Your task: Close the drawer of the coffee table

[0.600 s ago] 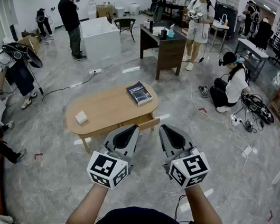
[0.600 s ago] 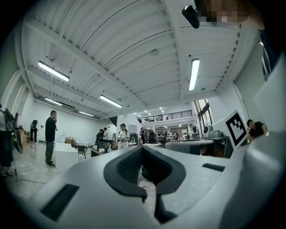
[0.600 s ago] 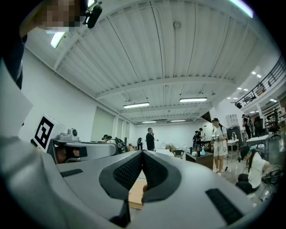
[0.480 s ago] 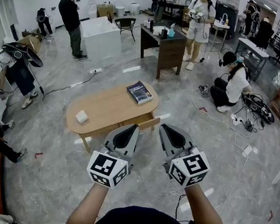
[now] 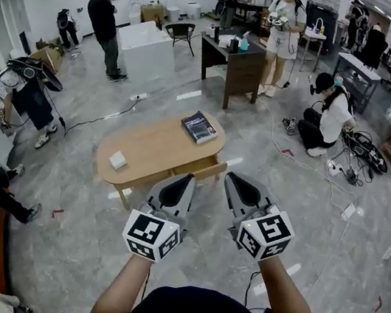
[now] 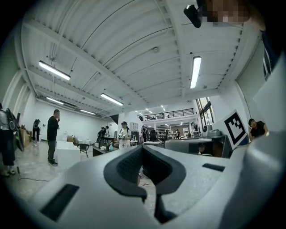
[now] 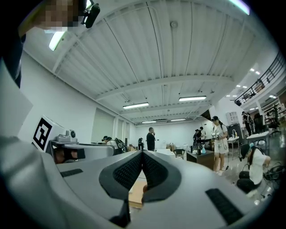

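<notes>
Head view: drawer (image 5: 206,170) lies just beyond both jaws.

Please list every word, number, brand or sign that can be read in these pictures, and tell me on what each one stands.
No text here is readable.
Book on the coffee table: there is print on the cover, but it is too small to read.
Left marker cube and right marker cube: black-and-white square patterns only, no letters or numbers.
White box on the same table: no print can be made out.
</notes>
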Tool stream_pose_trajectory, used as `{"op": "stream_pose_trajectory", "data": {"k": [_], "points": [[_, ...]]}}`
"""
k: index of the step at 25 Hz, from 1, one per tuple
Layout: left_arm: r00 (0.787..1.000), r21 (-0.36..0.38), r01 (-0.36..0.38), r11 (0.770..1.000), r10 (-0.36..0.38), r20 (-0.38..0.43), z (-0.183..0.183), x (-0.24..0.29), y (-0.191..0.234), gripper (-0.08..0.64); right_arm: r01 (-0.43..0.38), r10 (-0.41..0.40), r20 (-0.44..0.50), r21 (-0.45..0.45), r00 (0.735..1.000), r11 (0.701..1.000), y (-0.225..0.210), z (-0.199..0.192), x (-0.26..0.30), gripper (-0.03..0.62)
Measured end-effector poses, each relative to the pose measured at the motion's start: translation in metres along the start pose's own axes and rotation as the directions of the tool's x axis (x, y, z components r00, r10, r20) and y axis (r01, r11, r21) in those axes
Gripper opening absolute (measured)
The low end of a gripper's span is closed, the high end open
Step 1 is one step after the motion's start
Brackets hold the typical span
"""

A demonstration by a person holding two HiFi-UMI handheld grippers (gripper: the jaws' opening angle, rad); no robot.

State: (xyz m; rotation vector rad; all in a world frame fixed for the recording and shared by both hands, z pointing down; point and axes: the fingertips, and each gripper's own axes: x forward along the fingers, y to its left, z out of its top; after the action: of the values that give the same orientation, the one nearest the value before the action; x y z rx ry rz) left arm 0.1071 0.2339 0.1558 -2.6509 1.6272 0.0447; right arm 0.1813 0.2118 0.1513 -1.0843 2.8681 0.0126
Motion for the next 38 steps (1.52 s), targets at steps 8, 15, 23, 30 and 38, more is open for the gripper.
{"op": "stream_pose_trajectory", "data": {"k": [8,15,23,30,38], "points": [[1.0,-0.006,-0.007,1.0,0.006,-0.01,-0.003,0.001,-0.006,-0.003,-0.016,0.016,-0.017,-0.024,1.0,1.0,0.001,-0.006,-0.004,0.012],[1.0,-0.008,-0.019,1.0,0.019,-0.018,-0.006,-0.001,-0.011,-0.002,-0.04,0.039,-0.029,-0.025,0.999,0.999,0.005,-0.013,-0.008,0.011],[1.0,-0.013,-0.023,1.0,0.023,-0.011,-0.006,-0.004,-0.005,-0.002,-0.051,0.05,-0.028,-0.025,0.998,0.998,0.012,-0.015,-0.002,0.012],[0.999,-0.019,-0.036,0.999,0.036,-0.011,-0.01,0.001,0.011,-0.002,-0.06,0.058,-0.038,-0.031,0.998,0.998,0.013,-0.017,0.012,0.012],[0.999,-0.017,-0.047,0.999,0.046,-0.008,-0.012,0.012,0.032,-0.002,-0.066,0.065,-0.04,-0.029,0.997,0.997,0.008,-0.02,0.036,0.012]]}}
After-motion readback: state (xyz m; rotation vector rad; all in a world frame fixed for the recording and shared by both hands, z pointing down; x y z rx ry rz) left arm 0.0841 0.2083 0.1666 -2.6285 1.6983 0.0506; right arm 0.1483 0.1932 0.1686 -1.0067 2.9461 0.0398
